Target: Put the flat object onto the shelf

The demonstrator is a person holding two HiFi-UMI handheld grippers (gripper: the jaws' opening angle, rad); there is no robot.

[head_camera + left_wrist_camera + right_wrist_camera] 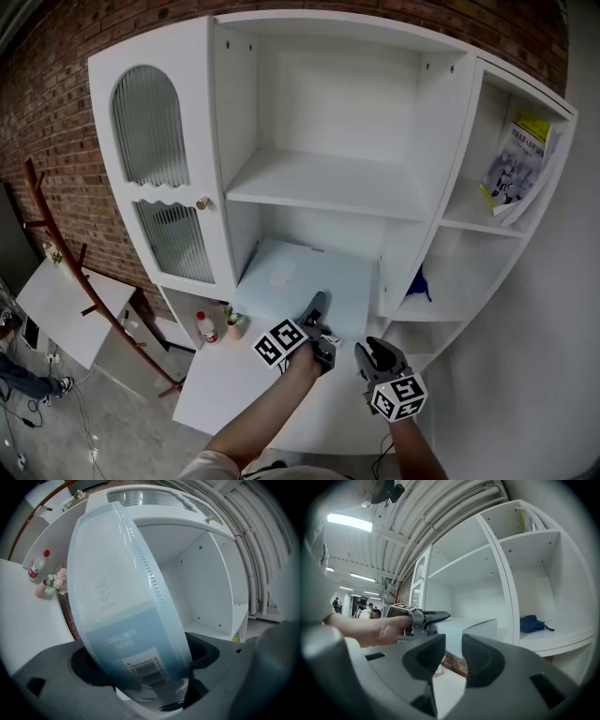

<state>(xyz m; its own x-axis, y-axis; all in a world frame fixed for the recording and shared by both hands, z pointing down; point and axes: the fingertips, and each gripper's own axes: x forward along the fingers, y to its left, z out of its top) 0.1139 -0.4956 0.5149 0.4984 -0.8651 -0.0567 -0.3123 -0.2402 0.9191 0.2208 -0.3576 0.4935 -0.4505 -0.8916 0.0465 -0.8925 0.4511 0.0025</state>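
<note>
In the cabinet's (403, 234) lower bay, flat folder (291, 277) lies shelved; left claw (317, 302) released astride its edge, right claw (368, 349) released, empty. Next: withdraw without dragging it.

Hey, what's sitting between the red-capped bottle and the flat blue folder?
A small pot of pink flowers stands there, right beside the bottle. The head view and left gripper view both show it.

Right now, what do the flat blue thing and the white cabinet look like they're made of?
Flat blue case: likely translucent plastic, glossy; light shows through it and its edge has moulded ridges. White cabinet: probably painted or laminated board, smooth matt white with small drilled holes. Its door panels: ribbed glass or acrylic, can't tell which.
</note>
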